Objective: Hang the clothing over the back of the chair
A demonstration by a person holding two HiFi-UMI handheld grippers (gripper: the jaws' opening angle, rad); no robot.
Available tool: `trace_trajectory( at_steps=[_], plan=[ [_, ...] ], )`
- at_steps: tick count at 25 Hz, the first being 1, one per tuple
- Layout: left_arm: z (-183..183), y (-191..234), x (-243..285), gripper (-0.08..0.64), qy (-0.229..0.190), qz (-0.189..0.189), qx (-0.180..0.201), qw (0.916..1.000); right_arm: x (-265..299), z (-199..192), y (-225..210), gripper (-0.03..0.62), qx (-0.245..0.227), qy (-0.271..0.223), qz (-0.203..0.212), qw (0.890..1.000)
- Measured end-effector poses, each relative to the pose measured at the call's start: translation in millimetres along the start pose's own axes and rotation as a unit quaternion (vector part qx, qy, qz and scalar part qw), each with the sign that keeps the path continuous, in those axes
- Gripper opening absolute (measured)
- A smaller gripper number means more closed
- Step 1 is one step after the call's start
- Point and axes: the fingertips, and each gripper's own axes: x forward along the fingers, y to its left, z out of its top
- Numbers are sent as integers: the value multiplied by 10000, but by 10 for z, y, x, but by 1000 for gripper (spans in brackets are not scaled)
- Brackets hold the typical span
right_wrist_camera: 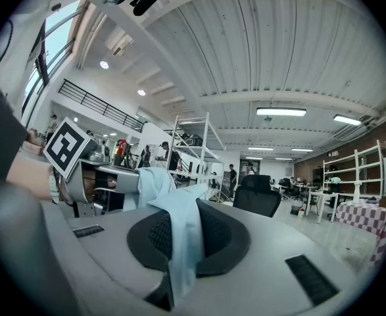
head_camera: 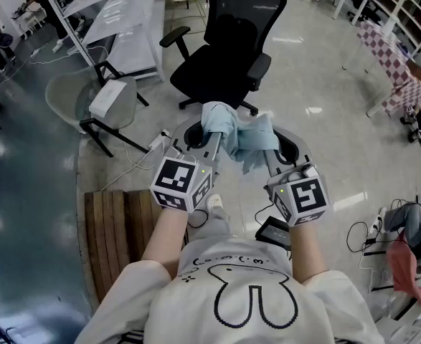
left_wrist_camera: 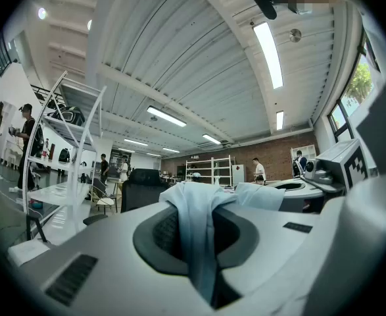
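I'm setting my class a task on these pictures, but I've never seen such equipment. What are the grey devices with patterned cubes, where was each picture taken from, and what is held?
No robot here: a person holds a two-jaw gripper in each hand. The head view looks down on the left gripper and right gripper. The other two pictures come from cameras riding on each gripper, looking along its jaws. Both grippers are shut on one pale blue cloth, which is bunched between them. A black chair stands ahead on the floor.
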Motion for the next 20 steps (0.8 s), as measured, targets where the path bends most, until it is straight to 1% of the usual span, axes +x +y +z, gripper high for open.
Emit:
trace_trajectory(
  at_steps=[6, 14, 20],
  plan=[
    [-4, 156, 228, 46, -2, -46, 36, 10000, 224, -56, -166, 31, 9, 38, -46, 10000],
    [70, 741, 919, 46, -65, -19, -36, 10000, 1002, -68, -657, 31, -59, -11, -76, 10000],
    [134, 1105, 1382, 46, -122, -37, -19, 9999, 1518, -68, -957, 31, -78, -31, -94, 9999]
  ],
)
